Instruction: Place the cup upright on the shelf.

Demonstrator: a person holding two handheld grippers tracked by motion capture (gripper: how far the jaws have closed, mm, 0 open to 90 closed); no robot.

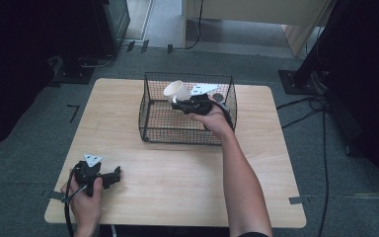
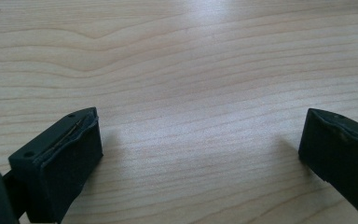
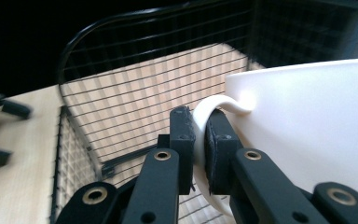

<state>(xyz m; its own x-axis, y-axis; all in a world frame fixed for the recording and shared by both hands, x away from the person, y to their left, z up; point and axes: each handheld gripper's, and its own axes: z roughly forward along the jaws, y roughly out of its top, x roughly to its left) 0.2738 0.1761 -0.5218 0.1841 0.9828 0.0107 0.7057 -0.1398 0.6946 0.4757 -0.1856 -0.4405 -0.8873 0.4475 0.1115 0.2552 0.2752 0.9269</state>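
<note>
R gripper point(image 3: 198, 149) has its 2 jaws pinched tight on the handle of the white mug point(image 1: 176, 91), held over the wire basket point(image 1: 150, 118), so it looks mid-transfer w/ careful lowering or lifting next, while L gripper point(image 1: 109, 178) rests wide open, empty, on the table point(image 1: 177, 168).

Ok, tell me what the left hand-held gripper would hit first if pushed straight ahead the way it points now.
Probably the bare wooden table: the left hand-held gripper, jaws open, looks down at the tabletop with nothing between or beyond them as far as its own view shows.
</note>
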